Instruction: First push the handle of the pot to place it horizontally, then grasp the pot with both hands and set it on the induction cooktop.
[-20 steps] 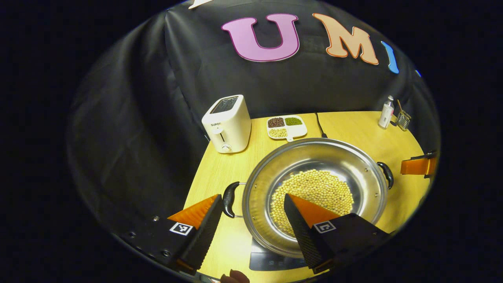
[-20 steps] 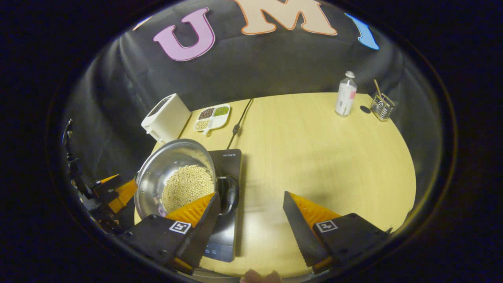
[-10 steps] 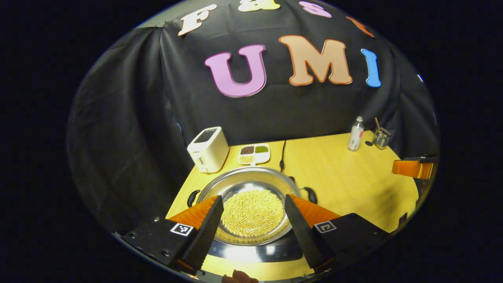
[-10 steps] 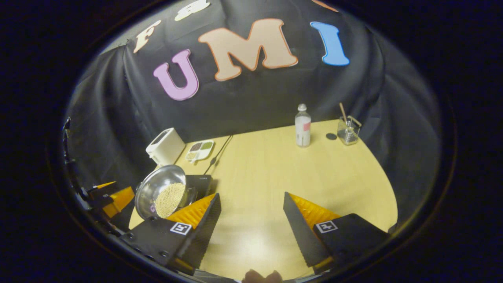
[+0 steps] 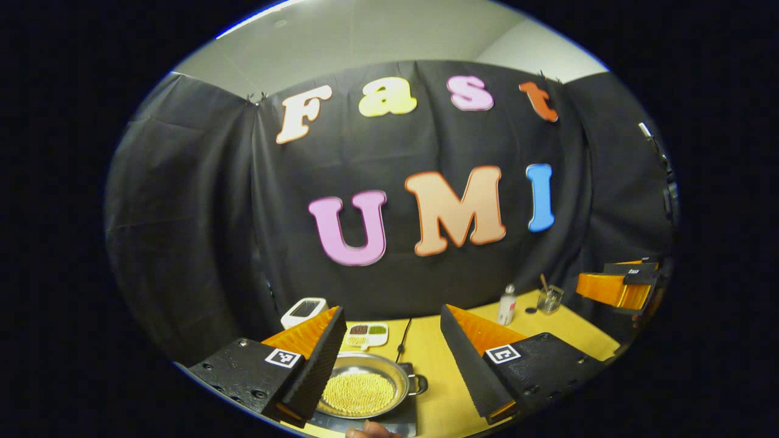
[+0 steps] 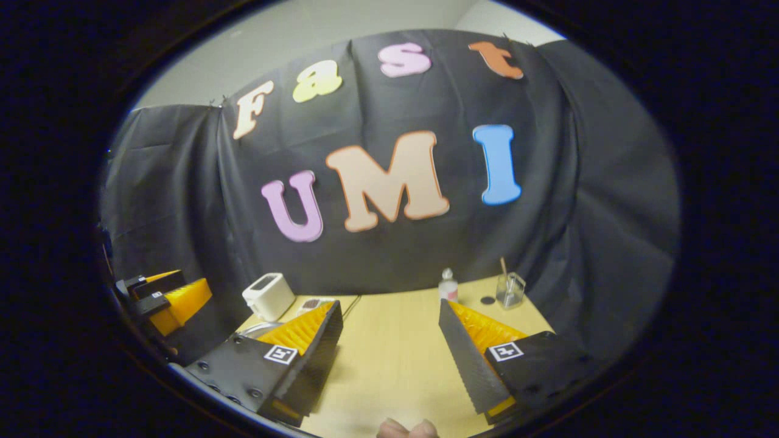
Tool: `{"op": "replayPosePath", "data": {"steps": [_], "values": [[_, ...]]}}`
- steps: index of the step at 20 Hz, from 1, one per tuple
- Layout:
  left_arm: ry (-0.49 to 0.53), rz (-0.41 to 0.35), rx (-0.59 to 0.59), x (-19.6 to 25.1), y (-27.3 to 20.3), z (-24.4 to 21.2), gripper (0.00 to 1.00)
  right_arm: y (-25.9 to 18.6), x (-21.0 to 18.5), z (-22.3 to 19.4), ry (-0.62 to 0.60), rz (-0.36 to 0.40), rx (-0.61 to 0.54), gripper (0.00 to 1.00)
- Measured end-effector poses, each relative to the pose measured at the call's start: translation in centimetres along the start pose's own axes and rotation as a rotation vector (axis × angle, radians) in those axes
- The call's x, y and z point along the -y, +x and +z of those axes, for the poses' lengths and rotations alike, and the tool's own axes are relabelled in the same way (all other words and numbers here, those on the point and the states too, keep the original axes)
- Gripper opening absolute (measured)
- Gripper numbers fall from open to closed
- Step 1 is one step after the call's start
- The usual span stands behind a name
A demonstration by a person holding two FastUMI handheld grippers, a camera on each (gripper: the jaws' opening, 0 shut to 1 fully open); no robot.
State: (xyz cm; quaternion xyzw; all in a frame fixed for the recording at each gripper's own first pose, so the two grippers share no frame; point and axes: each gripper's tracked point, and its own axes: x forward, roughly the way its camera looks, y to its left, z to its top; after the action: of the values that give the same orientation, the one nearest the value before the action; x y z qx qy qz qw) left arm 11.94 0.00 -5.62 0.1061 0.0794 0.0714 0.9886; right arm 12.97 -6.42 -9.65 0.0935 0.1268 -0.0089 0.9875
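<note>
The steel pot (image 5: 364, 390) holds yellow beans and sits on the black induction cooktop (image 5: 403, 418), far below, with one black side handle (image 5: 420, 384) showing on its right. My left gripper (image 5: 391, 310) is held high above and behind it, open and empty. My right gripper (image 6: 389, 304) is also open with nothing between its fingers, over the bare wooden table (image 6: 389, 359). In the right gripper view a sliver of the pot's rim (image 6: 258, 329) peeks out beside the left finger. Each gripper appears in the other's view, raised off to the side (image 5: 621, 286) (image 6: 164, 298).
At the back of the table stand a white toaster (image 5: 303, 311), a divided tray of beans (image 5: 365, 334), a power cable (image 5: 403, 336), a small bottle (image 5: 506, 304) and a glass holder with a stick (image 5: 549, 298). A fingertip (image 6: 406, 429) shows at the bottom edge.
Both grippers have lifted up and drawn back from the pot, still open, and the views have tilted up toward the wall. The pot stays on the cooktop and looks much smaller.
</note>
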Motion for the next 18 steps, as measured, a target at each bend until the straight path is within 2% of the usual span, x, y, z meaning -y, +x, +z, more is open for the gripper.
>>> {"op": "replayPosePath", "data": {"steps": [1,2,3,5,7,8,10,12,13,14,15,16,18], "values": [[-0.002,-0.007,0.026,-0.3,-0.8,0.8,0.98,-1.0,0.0,1.5,-0.015,-0.019,0.038,0.97],[0.004,-0.006,0.041,-0.8,-1.6,1.4,0.98,-2.5,0.0,2.5,-0.027,-0.038,0.065,0.93],[0.009,0.004,0.053,-1.5,-2.6,1.8,0.94,-3.7,-0.2,3.3,-0.037,-0.048,0.084,0.93],[0.000,0.008,0.074,-2.2,-4.2,1.9,0.97,-6.0,-0.4,4.5,-0.063,-0.076,0.134,0.93],[-0.034,-0.003,0.093,-2.6,-5.4,1.6,0.94,-9.0,-1.3,5.2,-0.087,-0.084,0.199,0.93],[-0.046,-0.005,0.088,-2.9,-5.9,1.3,0.97,-9.7,-1.7,4.2,-0.099,-0.086,0.193,0.97],[-0.047,0.006,0.066,-4.1,-7.5,0.3,0.98,-10.9,-2.9,3.3,-0.116,-0.068,0.173,0.93],[-0.052,0.001,0.100,-4.2,-7.7,1.2,0.94,-10.9,-3.7,3.8,-0.108,-0.057,0.188,0.94],[-0.043,0.010,0.093,-4.6,-7.8,0.9,0.97,-11.0,-4.2,3.4,-0.097,-0.047,0.173,0.94],[-0.033,0.026,0.082,-5.1,-8.0,0.7,0.94,-11.1,-4.2,3.0,-0.095,-0.043,0.166,0.94],[-0.028,0.033,0.087,-5.1,-8.0,1.0,0.97,-11.1,-4.0,3.1,-0.100,-0.046,0.170,0.94],[-0.027,0.032,0.093,-5.0,-7.9,1.4,0.94,-11.0,-3.8,3.3,-0.104,-0.047,0.173,0.98],[-0.020,0.025,0.089,-4.3,-7.7,1.6,0.94,-11.2,-3.6,3.0,-0.104,-0.049,0.159,0.94]]}}
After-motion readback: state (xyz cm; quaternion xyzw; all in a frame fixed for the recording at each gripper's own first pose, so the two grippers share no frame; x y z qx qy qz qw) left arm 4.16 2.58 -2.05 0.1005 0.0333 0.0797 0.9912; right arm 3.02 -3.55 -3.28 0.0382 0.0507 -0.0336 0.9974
